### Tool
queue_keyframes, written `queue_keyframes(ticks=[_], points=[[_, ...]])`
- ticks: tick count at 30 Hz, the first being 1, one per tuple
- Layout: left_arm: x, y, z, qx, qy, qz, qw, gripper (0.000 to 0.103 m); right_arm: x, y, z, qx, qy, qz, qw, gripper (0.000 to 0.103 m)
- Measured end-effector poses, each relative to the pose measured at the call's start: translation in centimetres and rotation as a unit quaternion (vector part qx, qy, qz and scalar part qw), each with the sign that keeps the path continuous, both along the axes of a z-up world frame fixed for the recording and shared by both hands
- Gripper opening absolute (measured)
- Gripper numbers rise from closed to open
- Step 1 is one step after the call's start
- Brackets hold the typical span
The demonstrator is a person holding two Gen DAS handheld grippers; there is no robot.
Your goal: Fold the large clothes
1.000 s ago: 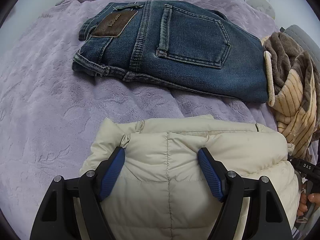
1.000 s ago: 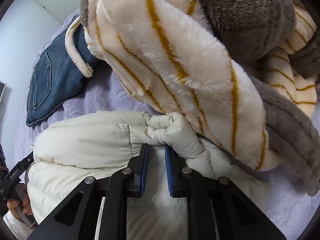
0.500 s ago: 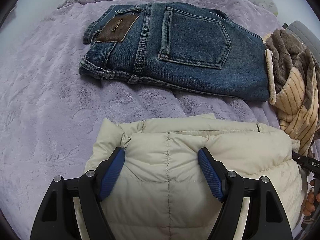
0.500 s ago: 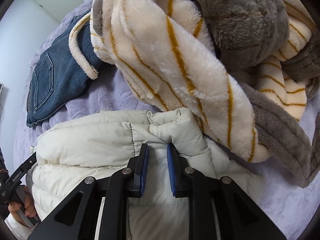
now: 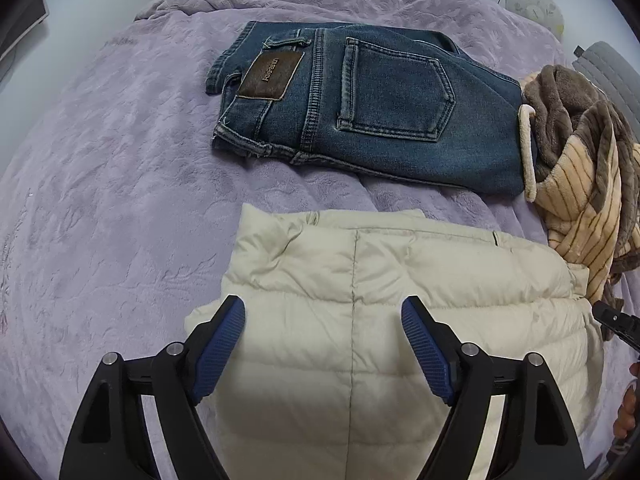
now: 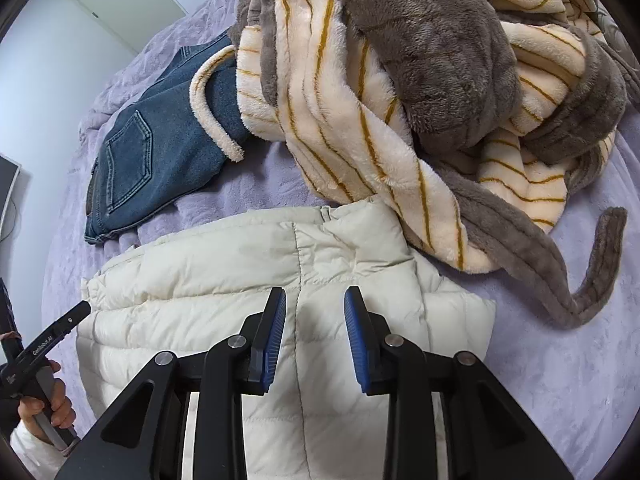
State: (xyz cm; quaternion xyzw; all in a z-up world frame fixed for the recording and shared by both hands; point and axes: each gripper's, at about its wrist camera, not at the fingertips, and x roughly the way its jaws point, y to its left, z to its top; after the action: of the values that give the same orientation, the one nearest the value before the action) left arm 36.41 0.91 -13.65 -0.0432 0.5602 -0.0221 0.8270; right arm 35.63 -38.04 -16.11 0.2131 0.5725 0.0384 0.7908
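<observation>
Item: folded cream jacket (image 5: 384, 304) lay directly beneath both my grippers, long axis crosswise; left gripper (image 5: 323, 322) gaped wide, right gripper (image 6: 315, 312) had just been opening, neither holding anything.

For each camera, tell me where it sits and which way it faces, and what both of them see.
Left wrist: sits on the left gripper, looks steeply down at the jacket, jeans beyond; its open fingers and the other hand show.
Right wrist: sits on the right gripper, looks down at the jacket and robe; its parted fingers and the left hand show.
Shared: jacket, jeans, robe, blanket.
</observation>
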Motion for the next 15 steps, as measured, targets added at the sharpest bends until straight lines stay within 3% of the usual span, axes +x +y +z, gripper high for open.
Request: queue_keyframes(ticks=[4, 6, 9, 15], points=[[-2.2, 0.5, 1.3, 0.000, -0.008, 0.003, 1.0000, 0.087, -1.9, 0.3, 1.1, 0.010, -0.002, 0.001, 1.000, 0.034], [-3.5, 0.8, 1.8, 0.001, -0.015, 0.009, 0.9999, 0.103, -3.2, 0.2, 1.7, 0.016, -0.004, 0.002, 1.000, 0.036], [-5.5, 1.2, 2.5, 0.002, -0.016, 0.012, 0.9998, 0.103, -5.3, 0.3, 2.5, 0.026, -0.006, -0.002, 1.000, 0.049], [-10.5, 2.3, 2.7, -0.021, 0.000, 0.027, 0.9994, 0.103, -9.9, 0.2, 3.1, 0.058, -0.002, -0.012, 0.998, 0.062]])
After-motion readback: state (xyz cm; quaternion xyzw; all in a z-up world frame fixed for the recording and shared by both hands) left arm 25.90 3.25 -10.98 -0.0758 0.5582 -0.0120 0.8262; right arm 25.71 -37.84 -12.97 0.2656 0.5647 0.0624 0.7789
